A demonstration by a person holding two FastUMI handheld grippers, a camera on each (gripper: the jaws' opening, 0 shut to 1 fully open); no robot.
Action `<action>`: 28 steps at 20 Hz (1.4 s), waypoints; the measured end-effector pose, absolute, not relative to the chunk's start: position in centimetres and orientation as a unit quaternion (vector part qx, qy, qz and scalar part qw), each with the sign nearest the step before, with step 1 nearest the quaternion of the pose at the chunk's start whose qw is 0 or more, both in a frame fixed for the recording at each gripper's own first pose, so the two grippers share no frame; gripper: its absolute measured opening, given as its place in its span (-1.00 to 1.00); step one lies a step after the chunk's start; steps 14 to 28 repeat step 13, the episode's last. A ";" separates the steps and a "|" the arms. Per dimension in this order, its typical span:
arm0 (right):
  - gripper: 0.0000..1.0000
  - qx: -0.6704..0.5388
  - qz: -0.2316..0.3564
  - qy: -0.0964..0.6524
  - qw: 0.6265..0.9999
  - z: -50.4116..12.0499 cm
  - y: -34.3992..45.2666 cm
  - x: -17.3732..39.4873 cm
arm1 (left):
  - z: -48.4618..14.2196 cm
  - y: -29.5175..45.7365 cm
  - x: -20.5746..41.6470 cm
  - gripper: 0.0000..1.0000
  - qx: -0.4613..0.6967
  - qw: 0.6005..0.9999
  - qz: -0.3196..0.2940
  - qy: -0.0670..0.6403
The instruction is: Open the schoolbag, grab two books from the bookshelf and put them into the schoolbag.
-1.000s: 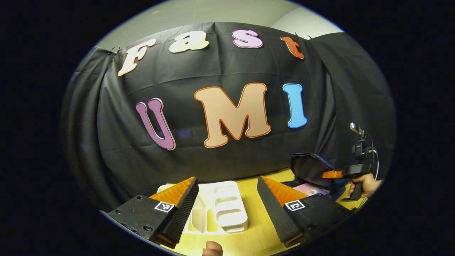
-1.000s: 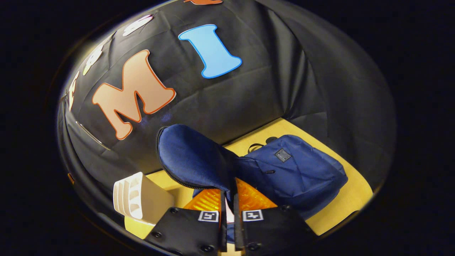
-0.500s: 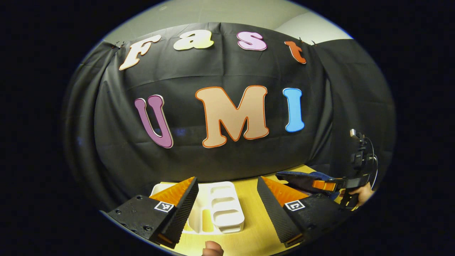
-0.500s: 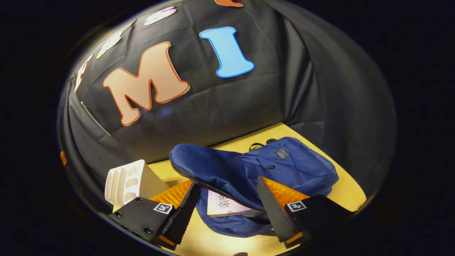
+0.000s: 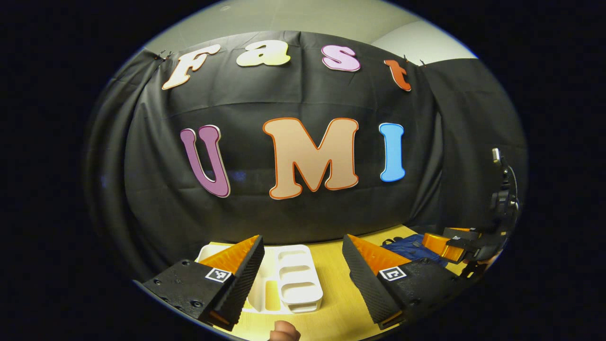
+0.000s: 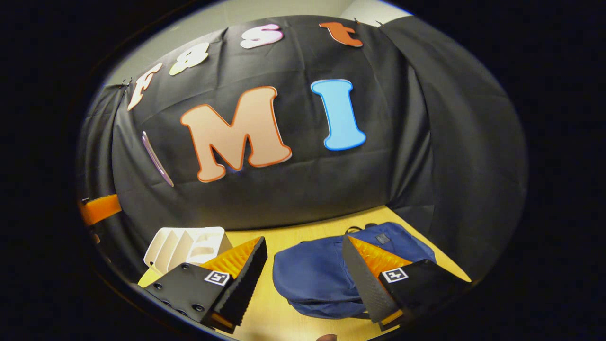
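- Task judged close to finished, perhaps finished: white bookshelf (image 5: 284,279) lying on the yellow table (image 5: 331,308) with bare slots, no books seen in it.
- Blue schoolbag (image 6: 312,277) lying flat on the table, flap down over the opening; contents hidden, so count of books inside impossible to confirm from here.
- Possibly left: nothing beyond drawing both tools away, judging by the layout.
- Left gripper (image 5: 303,277): fingers spread wide, nothing between them, held level above the table edge and aimed at the booth wall; bookshelf seen through the gap between the fingers, a little beyond the tips.
- Right gripper (image 6: 305,279): fingers likewise spread apart and empty, held level above the table; schoolbag just past the tips, mostly between them and partly behind the right finger; bookshelf off beyond the left finger.
- In the left gripper view, right gripper also seen far off past the right finger, beside the schoolbag, well apart from the left one.
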State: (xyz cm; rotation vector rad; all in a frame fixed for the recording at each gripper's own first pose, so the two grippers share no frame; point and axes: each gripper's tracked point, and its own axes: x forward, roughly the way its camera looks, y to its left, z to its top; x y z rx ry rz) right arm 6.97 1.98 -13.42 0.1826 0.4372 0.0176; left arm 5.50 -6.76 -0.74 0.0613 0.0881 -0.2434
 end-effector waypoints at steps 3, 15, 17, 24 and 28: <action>0.90 0.074 0.020 0.190 0.979 -10.6 3.2 6.8 | -0.9 -6.4 5.4 0.93 0.030 0.991 -0.121 0.046; 1.00 0.054 0.026 0.122 0.991 -4.9 4.7 7.0 | -0.6 -5.6 4.9 0.93 0.026 0.991 -0.125 0.040; 1.00 0.054 0.026 0.122 0.991 -4.9 4.7 7.0 | -0.6 -5.6 4.9 0.93 0.026 0.991 -0.125 0.040; 1.00 0.054 0.026 0.122 0.991 -4.9 4.7 7.0 | -0.6 -5.6 4.9 0.93 0.026 0.991 -0.125 0.040; 1.00 0.054 0.026 0.122 0.991 -4.9 4.7 7.0 | -0.6 -5.6 4.9 0.93 0.026 0.991 -0.125 0.040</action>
